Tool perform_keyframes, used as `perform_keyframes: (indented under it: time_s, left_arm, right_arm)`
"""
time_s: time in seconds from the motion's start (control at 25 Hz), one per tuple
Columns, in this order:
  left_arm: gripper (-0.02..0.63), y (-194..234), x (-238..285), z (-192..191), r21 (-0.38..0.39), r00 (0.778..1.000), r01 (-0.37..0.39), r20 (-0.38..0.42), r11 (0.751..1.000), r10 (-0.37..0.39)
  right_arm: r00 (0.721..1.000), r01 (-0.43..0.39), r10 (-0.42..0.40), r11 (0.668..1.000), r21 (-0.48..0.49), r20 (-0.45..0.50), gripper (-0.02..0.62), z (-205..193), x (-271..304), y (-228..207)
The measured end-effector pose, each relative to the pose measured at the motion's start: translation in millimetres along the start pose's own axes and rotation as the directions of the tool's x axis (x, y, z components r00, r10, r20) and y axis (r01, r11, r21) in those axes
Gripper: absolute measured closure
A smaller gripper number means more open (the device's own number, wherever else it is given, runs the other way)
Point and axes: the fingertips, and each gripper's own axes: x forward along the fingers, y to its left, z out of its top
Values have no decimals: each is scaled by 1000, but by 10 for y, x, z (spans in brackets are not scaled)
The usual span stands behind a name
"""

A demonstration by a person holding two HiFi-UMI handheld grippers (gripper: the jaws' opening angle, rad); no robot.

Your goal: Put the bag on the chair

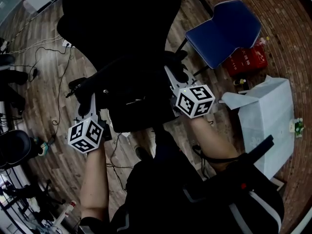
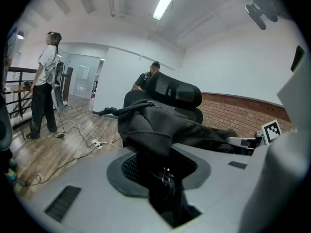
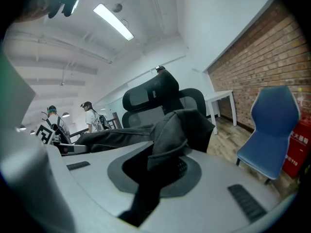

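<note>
A black fabric bag [image 1: 132, 89] hangs between my two grippers, right above the seat of a black office chair [image 1: 117, 18]. My left gripper [image 1: 92, 101] is shut on the bag's left end, and dark cloth with a zip pull [image 2: 166, 174] is pinched between its jaws [image 2: 165, 188]. My right gripper [image 1: 171, 77] is shut on the right end, where a fold of the bag [image 3: 170, 135] runs into its jaws [image 3: 146, 183]. The chair's headrest [image 2: 176, 91] [image 3: 149, 93] rises just behind the bag in both gripper views.
A blue chair [image 1: 225, 29] stands at the right, with a red box [image 1: 246, 60] and a white table [image 1: 269, 118] beyond it. Cables and a power strip [image 2: 95, 143] lie on the wooden floor at the left. People [image 2: 46, 91] stand in the background.
</note>
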Motion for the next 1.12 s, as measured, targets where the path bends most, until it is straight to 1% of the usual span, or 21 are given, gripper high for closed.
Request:
perform_keyframes:
  time_s: [0.16,0.56,0.76,1.12]
  left_arm:
    - [479,32,167,-180,5,999,-19,-32,1000,19]
    - [479,187,549,-566,8,995,-52,-88,999,53]
    - [479,289,737,-846,1,988,-76,-134,997,75]
    - [479,441,1076,-1327,-13,976,-95,-198,995,90]
  right_arm:
    - [999,8,-7,1000,10,-32,551,-200,167,-174]
    - [997,16,-15,1000,12,-80,552,-528,594,-475]
    - [991,28,-25,999,24,-129,551,-804,767,-633]
    - [980,49,-42,998,34,-193,551,-1212,1062,-918]
